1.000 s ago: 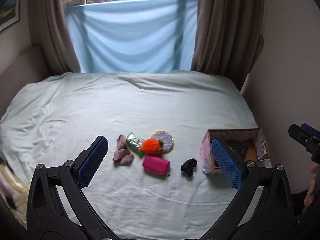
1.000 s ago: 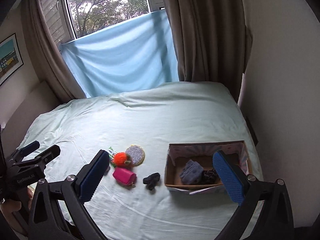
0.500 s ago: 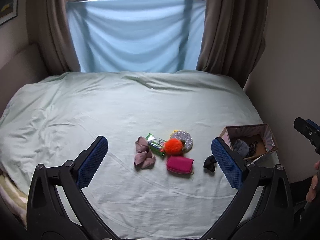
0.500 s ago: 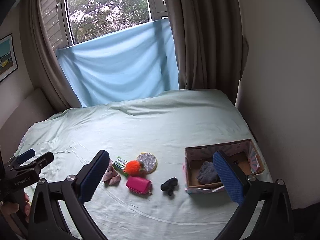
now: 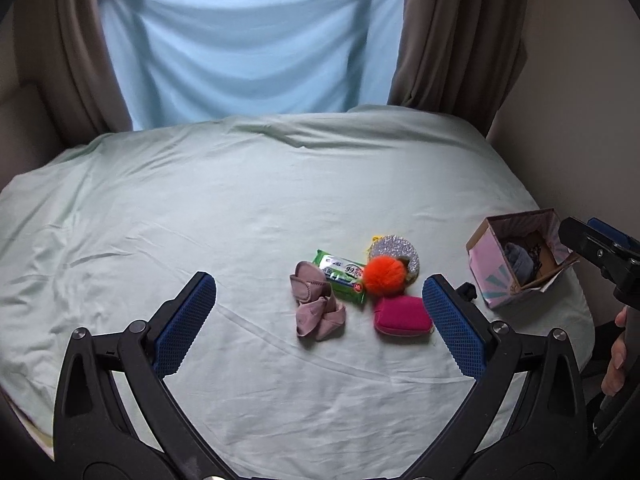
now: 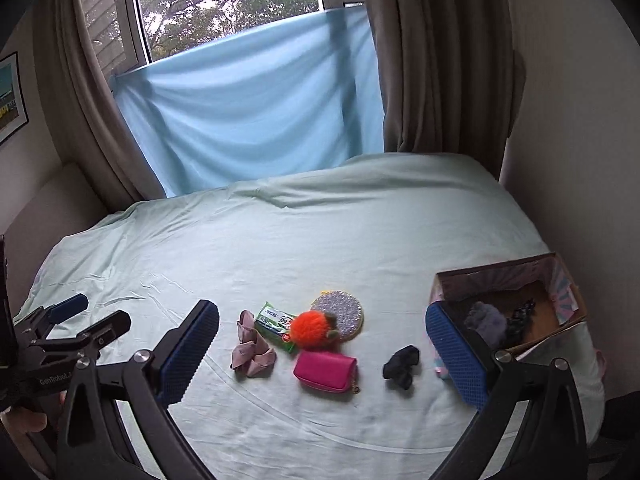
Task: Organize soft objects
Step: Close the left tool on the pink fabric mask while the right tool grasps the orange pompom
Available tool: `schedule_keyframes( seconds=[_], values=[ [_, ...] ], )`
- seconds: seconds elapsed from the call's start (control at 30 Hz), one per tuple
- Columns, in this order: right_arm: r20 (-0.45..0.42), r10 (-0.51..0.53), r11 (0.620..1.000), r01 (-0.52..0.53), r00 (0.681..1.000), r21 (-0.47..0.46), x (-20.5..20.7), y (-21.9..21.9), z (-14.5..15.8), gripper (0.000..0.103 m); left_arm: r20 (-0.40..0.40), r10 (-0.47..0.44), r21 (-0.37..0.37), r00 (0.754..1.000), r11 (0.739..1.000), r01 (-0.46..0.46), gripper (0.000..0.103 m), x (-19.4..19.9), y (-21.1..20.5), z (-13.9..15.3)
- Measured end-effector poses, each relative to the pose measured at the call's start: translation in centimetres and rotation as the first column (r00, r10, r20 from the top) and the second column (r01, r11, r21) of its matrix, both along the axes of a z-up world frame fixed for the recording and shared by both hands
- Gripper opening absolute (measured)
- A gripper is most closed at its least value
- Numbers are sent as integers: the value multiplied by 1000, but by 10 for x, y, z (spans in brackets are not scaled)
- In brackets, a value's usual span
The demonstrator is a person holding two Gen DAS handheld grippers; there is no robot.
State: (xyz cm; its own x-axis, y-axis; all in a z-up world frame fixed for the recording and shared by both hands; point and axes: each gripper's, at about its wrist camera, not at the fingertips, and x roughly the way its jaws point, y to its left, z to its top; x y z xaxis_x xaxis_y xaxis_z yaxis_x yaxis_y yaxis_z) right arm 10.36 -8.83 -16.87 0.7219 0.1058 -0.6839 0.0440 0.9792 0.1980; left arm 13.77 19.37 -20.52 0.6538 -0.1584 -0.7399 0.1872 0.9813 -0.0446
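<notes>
Both grippers hover over the bed, nothing held. Left gripper jaws spread wide; right gripper likewise wide.

Soft items sit clustered mid-sheet in right wrist view: pink cloth bow at 9 o'clock of the group, green wipes pack just beside it, orange pom-pom touching the glittery round pad at 1 o'clock, magenta pouch at 6, black scrunchie off toward 3, near the box. Box already holds a grey soft thing and a dark one.

Judgement: all light, squashy, no fragility. Pom-pom compresses easily, so pinch thru its centre. Pouch prob. firmer; take across short sides. Wipes pack looks slick; grip mid-body. Bow: grab at the knot.
</notes>
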Motion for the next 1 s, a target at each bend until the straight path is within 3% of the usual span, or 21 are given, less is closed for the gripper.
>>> schedule_keyframes(
  seconds=[0.5, 0.6, 0.7, 1.0],
  values=[
    [-89, -23, 1000, 22, 996, -14, 90, 45, -161, 103, -111, -109, -8, 988, 994, 109, 100, 81, -4, -186],
    [-97, -37, 999, 38, 995, 7, 103, 48, -189, 103, -127, -117, -10, 985, 993, 117, 94, 93, -7, -220],
    [-104, -48, 999, 48, 993, 3, 113, 53, -214, 103, -136, -119, -11, 984, 993, 118, 91, 102, -11, -247],
    [-154, -70, 997, 72, 986, 5, 134, 57, -269, 82, -152, -163, 4, 975, 986, 166, 85, 108, -27, -293]
  ],
)
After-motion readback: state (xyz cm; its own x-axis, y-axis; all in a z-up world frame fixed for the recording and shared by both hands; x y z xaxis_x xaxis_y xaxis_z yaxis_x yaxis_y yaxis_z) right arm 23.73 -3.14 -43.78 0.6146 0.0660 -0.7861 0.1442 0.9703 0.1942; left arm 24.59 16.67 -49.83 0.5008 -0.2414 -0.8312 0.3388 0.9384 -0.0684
